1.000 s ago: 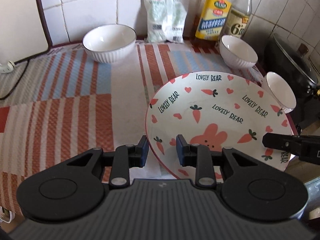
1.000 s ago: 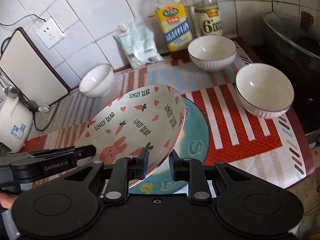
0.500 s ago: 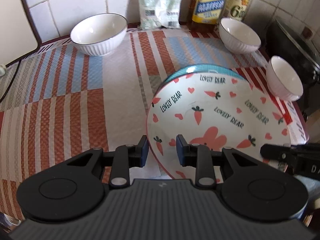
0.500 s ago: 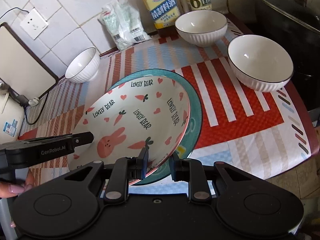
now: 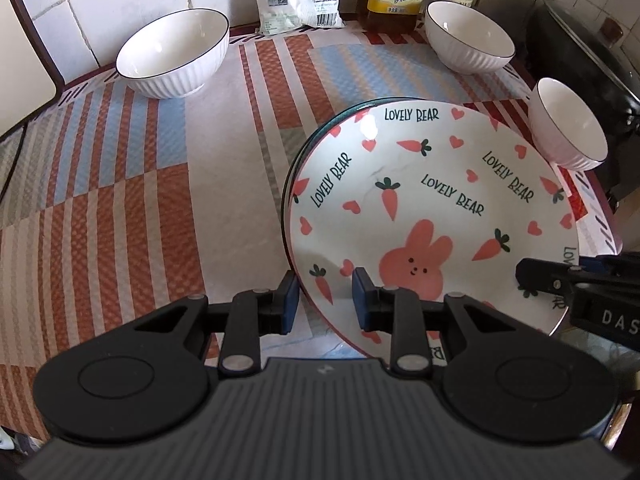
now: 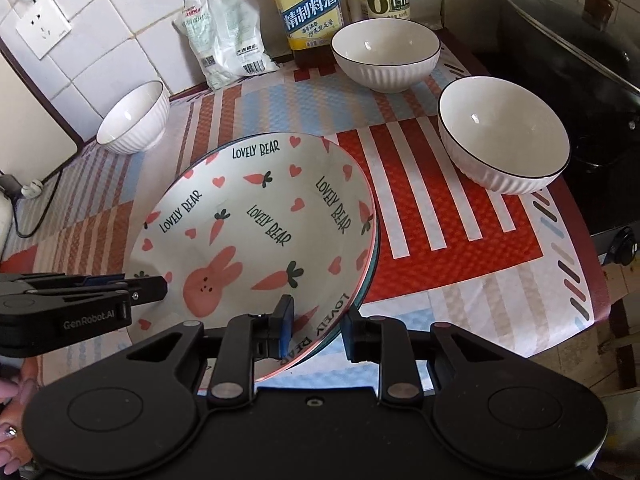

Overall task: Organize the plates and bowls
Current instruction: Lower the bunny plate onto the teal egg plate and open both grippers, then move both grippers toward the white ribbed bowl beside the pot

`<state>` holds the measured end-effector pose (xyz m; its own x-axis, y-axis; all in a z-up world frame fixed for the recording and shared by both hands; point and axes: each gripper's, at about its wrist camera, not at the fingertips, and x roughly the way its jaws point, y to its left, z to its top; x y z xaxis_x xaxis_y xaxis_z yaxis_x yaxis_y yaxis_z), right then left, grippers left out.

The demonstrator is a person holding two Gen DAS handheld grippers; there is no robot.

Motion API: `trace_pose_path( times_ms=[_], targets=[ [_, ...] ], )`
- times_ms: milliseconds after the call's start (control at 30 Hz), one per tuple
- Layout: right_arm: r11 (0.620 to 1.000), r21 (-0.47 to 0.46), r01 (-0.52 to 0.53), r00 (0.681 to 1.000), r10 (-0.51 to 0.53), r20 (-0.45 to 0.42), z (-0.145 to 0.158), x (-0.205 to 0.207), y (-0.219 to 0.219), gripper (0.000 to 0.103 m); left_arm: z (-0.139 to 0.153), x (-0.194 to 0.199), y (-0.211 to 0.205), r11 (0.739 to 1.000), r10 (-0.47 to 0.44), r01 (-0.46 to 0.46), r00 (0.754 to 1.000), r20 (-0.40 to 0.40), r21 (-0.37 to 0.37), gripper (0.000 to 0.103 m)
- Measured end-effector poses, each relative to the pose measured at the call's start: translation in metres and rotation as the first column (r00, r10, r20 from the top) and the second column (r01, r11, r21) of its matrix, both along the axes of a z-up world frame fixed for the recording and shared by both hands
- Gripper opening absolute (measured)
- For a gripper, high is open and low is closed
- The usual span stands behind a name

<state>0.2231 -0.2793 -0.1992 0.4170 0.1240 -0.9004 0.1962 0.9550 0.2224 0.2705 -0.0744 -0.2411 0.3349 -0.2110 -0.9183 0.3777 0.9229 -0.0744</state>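
Right wrist view: right tongs (image 6: pixel 316 326) point steeply down, straddling rabbit plate (image 6: pixel 256 220) rim.

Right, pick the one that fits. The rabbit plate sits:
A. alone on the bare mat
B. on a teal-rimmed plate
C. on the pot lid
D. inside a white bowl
B: a teal rim peeks out from under the rabbit plate, on the mat.
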Motion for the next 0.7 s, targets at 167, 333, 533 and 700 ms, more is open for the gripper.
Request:
trace_pose_path(
  times_ms=[167, 333, 533, 700],
  targets=[
    [0.996, -0.084, -0.008, 0.999, 0.005, -0.041, -0.004, 0.002, 0.011, 0.037, 0.0, 0.001, 0.005, 0.999, 0.02, -0.021, 0.999, -0.03, -0.026, 0.027],
    [0.992, -0.127, -0.018, 1.0, 0.017, -0.013, 0.001, -0.008, 0.012, 0.038, 0.01, -0.007, 0.007, 0.999, 0.016, -0.016, 1.0, -0.007, -0.038, 0.027],
    [0.985, -0.164, -0.059, 0.995, 0.07, 0.065, 0.021, -0.02, 0.014, 0.041, 0.039, -0.027, 0.009, 0.998, -0.027, 0.029, 0.999, 0.039, -0.048, 0.03],
    [0.978, -0.184, -0.095, 0.984, 0.121, 0.132, 0.048, -0.032, 0.011, 0.047, 0.071, -0.045, 0.011, 0.994, -0.097, 0.101, 0.991, 0.09, -0.043, 0.031]
  ],
)
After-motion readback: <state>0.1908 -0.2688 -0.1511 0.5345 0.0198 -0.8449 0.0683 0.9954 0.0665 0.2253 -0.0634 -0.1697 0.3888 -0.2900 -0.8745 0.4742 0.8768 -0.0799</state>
